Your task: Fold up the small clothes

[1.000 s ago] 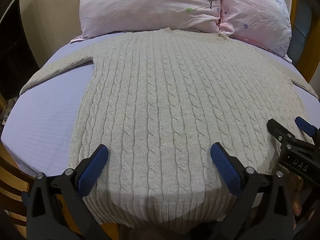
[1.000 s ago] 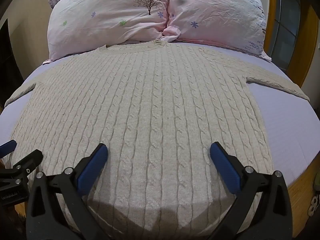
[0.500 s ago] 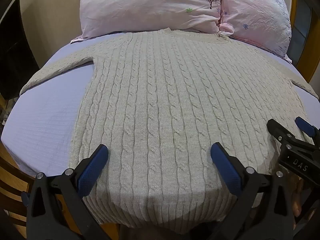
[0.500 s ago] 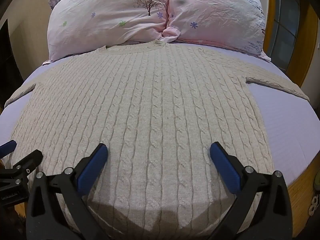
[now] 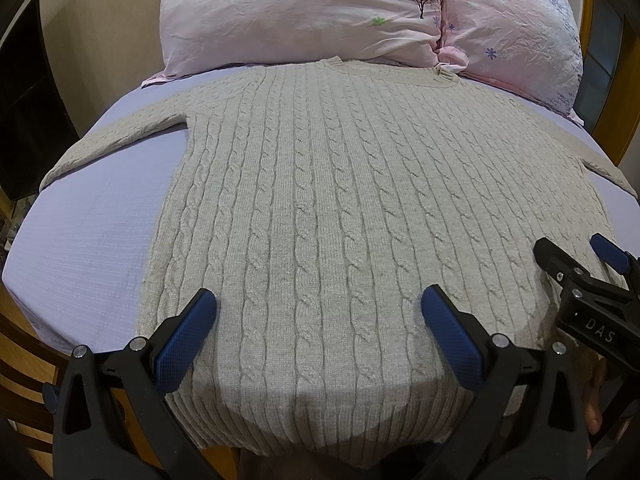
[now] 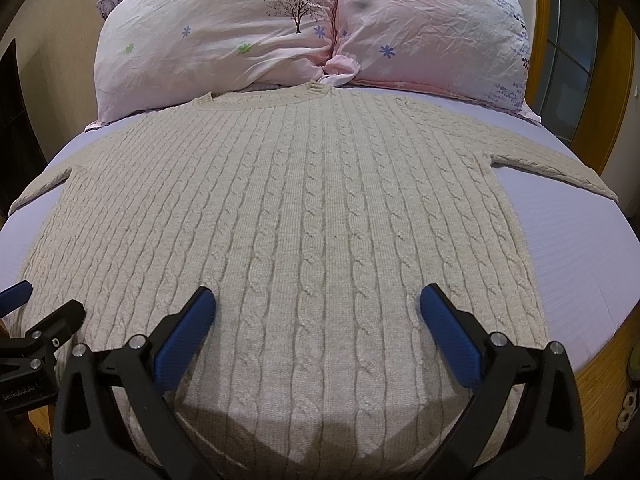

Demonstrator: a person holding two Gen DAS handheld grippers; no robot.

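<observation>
A beige cable-knit sweater (image 5: 320, 200) lies flat and face up on a lilac bed (image 5: 88, 248), collar toward the pillows, sleeves spread to both sides. It also fills the right wrist view (image 6: 304, 220). My left gripper (image 5: 318, 312) is open and empty, hovering over the sweater's hem near its left side. My right gripper (image 6: 316, 308) is open and empty over the hem toward the right side. The right gripper also shows at the right edge of the left wrist view (image 5: 576, 256), and the left gripper at the left edge of the right wrist view (image 6: 36, 312).
Two pink floral pillows (image 5: 304, 12) (image 6: 432, 28) lie at the head of the bed. A wooden bed frame (image 6: 596, 364) edges the mattress. A dark panel (image 5: 24, 112) stands at the left, a window (image 6: 568, 64) at the right.
</observation>
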